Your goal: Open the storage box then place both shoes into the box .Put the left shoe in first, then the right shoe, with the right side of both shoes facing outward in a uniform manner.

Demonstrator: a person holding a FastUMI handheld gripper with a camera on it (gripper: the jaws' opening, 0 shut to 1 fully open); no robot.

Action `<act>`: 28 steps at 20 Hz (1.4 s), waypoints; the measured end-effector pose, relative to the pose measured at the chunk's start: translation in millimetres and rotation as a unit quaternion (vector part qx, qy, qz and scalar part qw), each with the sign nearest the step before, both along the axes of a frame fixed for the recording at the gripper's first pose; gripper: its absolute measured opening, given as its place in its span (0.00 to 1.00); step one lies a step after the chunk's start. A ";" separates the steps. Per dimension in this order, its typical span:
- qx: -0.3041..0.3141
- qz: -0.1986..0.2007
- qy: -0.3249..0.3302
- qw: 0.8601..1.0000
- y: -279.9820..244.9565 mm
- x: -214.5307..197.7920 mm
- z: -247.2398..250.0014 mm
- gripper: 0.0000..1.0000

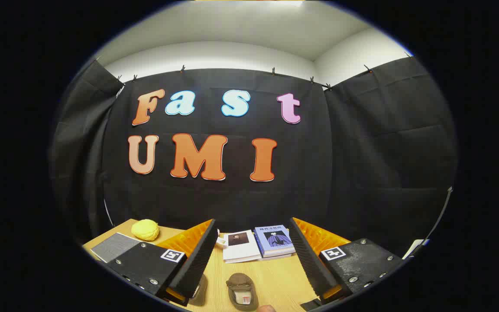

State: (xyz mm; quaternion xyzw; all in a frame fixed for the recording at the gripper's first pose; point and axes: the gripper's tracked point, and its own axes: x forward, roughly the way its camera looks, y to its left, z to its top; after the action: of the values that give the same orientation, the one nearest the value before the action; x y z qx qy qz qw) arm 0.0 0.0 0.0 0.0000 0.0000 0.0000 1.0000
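My gripper is open, held high over the wooden table, and its two fingers stand wide apart with nothing between them. Low between the fingers lies a small brown-grey shoe with its opening turned up. A second shoe peeks out from behind the left finger, mostly hidden.
Beyond the fingers lie two books side by side, a white one and a blue one. A yellow lumpy object and a grey flat pad sit at the table's far left. Black cloth walls close the booth behind.
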 end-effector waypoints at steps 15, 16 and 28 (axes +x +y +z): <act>0.016 0.015 0.017 1.000 5.4 3.6 -18.6 0.98; 0.023 0.021 0.021 0.999 8.6 3.7 -22.3 0.98; 0.106 0.110 0.098 0.983 73.2 22.0 -113.1 0.99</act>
State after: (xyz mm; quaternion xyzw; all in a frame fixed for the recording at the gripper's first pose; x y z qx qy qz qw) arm 22.0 73.2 -113.1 0.1059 0.0984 0.1102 0.9833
